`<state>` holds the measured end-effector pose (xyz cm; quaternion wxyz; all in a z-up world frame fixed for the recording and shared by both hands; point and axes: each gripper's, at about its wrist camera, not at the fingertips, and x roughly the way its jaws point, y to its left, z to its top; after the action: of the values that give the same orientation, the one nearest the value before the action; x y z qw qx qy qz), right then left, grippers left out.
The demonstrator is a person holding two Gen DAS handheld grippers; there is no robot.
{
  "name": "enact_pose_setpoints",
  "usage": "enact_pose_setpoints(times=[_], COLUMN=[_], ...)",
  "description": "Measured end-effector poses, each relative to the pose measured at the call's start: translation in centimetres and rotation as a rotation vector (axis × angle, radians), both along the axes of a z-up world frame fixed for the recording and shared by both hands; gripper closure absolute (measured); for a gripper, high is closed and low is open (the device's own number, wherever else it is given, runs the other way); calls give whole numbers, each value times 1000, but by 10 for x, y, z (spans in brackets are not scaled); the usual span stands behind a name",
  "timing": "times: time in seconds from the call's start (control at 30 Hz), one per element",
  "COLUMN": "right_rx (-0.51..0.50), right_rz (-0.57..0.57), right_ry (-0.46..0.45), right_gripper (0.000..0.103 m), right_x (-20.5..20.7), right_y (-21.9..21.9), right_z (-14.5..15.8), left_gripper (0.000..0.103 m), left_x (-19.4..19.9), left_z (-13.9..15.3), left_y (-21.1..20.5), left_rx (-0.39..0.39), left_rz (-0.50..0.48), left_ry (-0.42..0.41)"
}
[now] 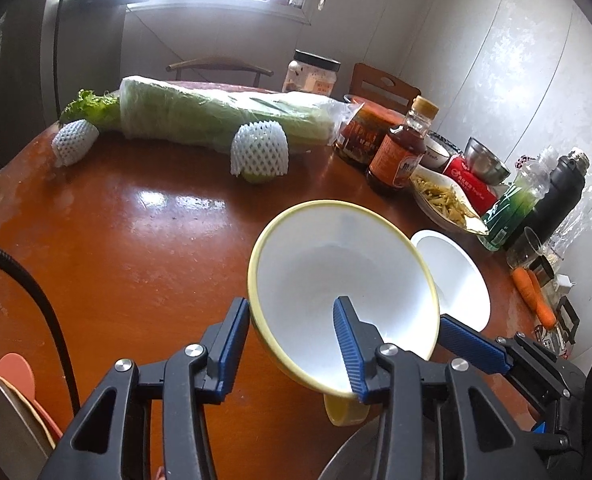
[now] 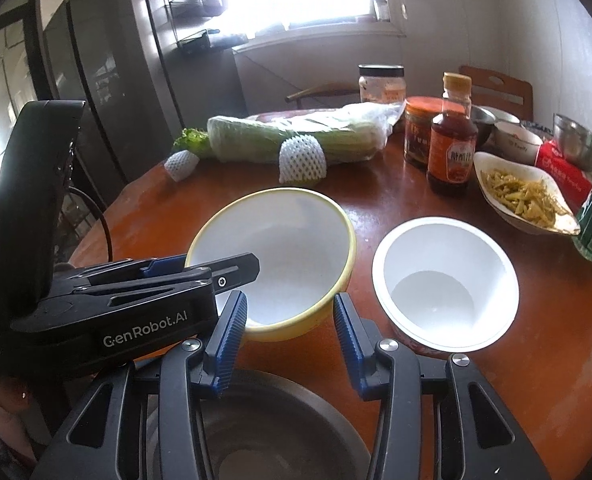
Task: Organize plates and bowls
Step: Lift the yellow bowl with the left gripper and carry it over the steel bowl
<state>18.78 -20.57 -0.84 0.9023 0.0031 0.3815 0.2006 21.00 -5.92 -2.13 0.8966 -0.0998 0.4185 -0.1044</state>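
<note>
At the bottom of the right wrist view, the right gripper (image 2: 289,336) has its two blue-padded fingers spread apart, holding nothing, above the rim of a grey metal basin (image 2: 271,420) at the bottom centre. Just beyond its fingertips, in the middle of the frame, is the yellow bowl (image 2: 279,256): pale yellow outside and along the rim, plain white and empty inside, tilted with its near side raised off the wooden table (image 2: 536,360). The left gripper (image 2: 231,270) enters from the lower left and is clamped on this bowl's left rim, one finger inside and one outside.

In the left wrist view the same bowl fills the lower centre (image 1: 344,280), with the left gripper (image 1: 291,344) pinching its wall between one pad outside and one inside.

To the right of centre sits one white bowl (image 2: 446,284), deeper, straight-sided, empty, with a red pattern low on its outer wall. It stands upright, close beside the yellow bowl; I cannot tell if they touch.

That makes two bowls close by. Farther back, at the upper right, are one white dish of yellowish shredded food (image 2: 528,200), one brown sauce bottle (image 2: 452,148), two jars, and further bowls I cannot count clearly. At upper centre lies one wrapped cabbage (image 2: 296,136), with two white foam fruit nets in front of it.
</note>
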Motion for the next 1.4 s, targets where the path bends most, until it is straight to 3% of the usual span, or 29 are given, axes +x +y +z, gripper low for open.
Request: enact_pose_setpoints(times=[1.4], right_rx=[0], right_rz=[13], right_ry=[-88], right_gripper=[56], right_x=[-66], right_y=[-17], right_z=[14], left_gripper=[60], left_x=[-71], left_z=[25], left_y=[-28], left_rx=[81], left_rz=[-8], left_ry=[-81])
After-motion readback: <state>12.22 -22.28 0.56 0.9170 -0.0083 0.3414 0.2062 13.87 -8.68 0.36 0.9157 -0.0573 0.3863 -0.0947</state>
